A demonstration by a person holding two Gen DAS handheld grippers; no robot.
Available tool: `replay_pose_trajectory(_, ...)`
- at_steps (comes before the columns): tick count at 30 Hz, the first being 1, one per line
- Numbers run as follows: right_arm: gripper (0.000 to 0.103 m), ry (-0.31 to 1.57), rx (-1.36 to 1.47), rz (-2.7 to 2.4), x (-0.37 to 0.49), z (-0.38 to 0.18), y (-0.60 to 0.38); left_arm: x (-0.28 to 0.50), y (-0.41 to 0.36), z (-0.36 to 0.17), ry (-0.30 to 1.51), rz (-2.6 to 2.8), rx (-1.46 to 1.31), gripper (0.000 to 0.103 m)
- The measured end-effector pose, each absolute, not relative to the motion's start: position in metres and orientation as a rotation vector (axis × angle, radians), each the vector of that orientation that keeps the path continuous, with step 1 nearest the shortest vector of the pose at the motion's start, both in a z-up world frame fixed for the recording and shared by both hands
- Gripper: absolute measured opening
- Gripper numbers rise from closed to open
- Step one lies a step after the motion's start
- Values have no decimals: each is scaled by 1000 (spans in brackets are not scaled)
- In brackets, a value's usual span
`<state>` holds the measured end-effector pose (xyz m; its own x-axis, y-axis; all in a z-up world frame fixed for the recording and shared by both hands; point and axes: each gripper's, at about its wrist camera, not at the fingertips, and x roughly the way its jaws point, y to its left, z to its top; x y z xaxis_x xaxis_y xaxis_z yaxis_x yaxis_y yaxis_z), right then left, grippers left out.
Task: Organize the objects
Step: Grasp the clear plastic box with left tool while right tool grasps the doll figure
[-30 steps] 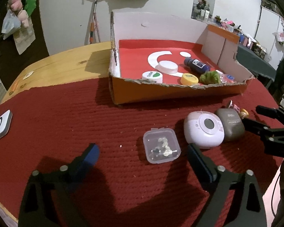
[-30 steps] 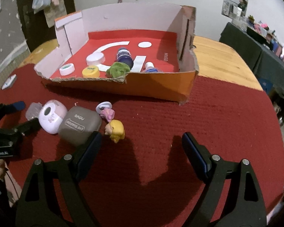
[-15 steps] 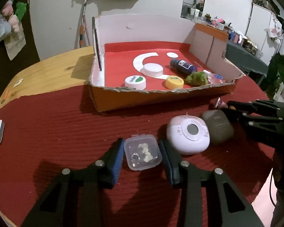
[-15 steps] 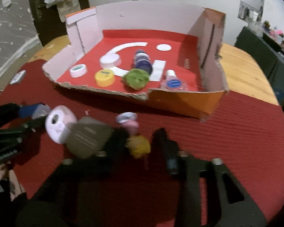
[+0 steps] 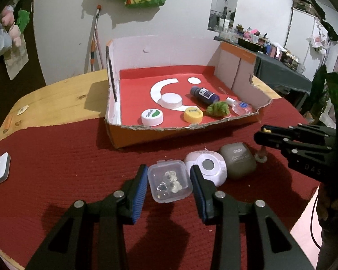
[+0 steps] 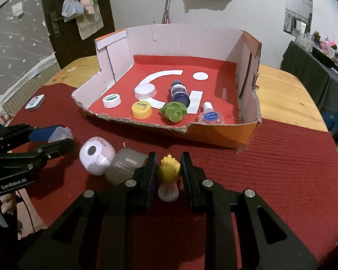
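The left tool [image 5: 169, 181] is clamped on the small clear box [image 5: 169, 181], with one blue pad on each side of it. The box looks a little bit off the red cloth [image 5: 67, 157]. The right tool [image 6: 167, 172] is squeezed on the little yellow-haired doll [image 6: 169, 175] and holds it by the head.

Just past the tools, two things lie on the red cloth on the counter [image 5: 56, 96]. They are the round pink and white case [image 5: 206, 168] and the gray case [image 5: 237, 159], and the two touch each other. A tiny white thing [image 5: 261, 156] lies beside the gray case; it is too small to name.

Farther back sits the cardboard box [image 5: 180, 132]. Inside it are a white lid [image 5: 152, 117], a yellow lid [image 5: 193, 115], a big white lid [image 5: 170, 100], a dark blue bottle [image 5: 204, 95], a green fluffy ball [image 5: 217, 110] and a small clear bottle [image 5: 241, 106]. So I think about half the job is done. Two things are picked up and must go in the cardboard box, and the two cases wait.

One second ago both tools were wide apart and held nothing, and the clear box and the doll lay on the cloth. Now both are grabbed
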<state>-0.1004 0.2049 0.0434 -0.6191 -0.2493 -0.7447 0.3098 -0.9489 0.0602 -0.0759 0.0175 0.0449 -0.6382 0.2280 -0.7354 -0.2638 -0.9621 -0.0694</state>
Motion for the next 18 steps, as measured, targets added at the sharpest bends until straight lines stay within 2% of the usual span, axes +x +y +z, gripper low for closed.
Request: replay_pose_trajectory(18, 21, 86, 1184, -2593, -63, 35, 220, -70, 16, 27, 78, 2577, -1223, 40)
